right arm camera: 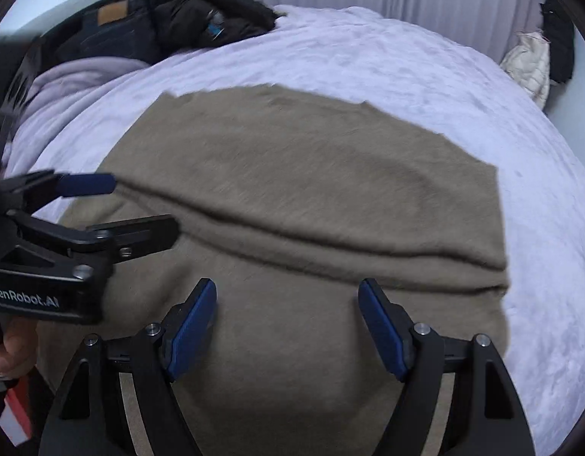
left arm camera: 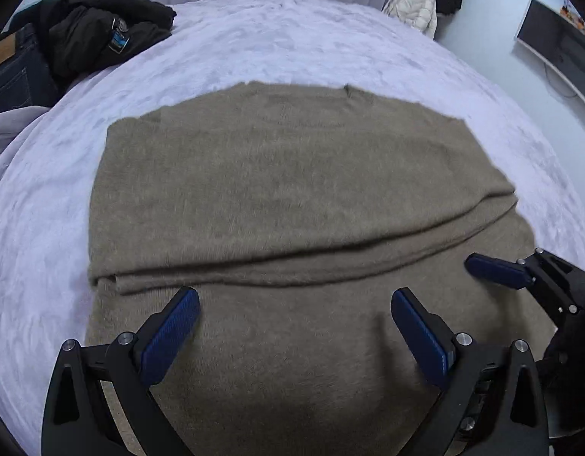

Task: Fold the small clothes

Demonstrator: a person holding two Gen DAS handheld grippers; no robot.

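Observation:
A fuzzy taupe sweater (left arm camera: pixel 292 190) lies flat on the lavender bed cover (left arm camera: pixel 292 45), with folded layers making a ridge across its near part; it also shows in the right wrist view (right arm camera: pixel 311 197). My left gripper (left arm camera: pixel 295 298) is open and empty above the sweater's near part, just short of the ridge. My right gripper (right arm camera: pixel 288 290) is open and empty over the same near part, further right. The right gripper's blue fingers (left arm camera: pixel 493 268) show at the right edge of the left wrist view. The left gripper (right arm camera: pixel 136 205) shows at the left of the right wrist view.
Dark clothes and jeans (left arm camera: pixel 83 34) are piled at the bed's far left, also in the right wrist view (right arm camera: pixel 170 19). A cream puffer jacket (left arm camera: pixel 414 0) hangs at the far right by the curtain. A dark screen (left arm camera: pixel 550 34) stands on the right wall.

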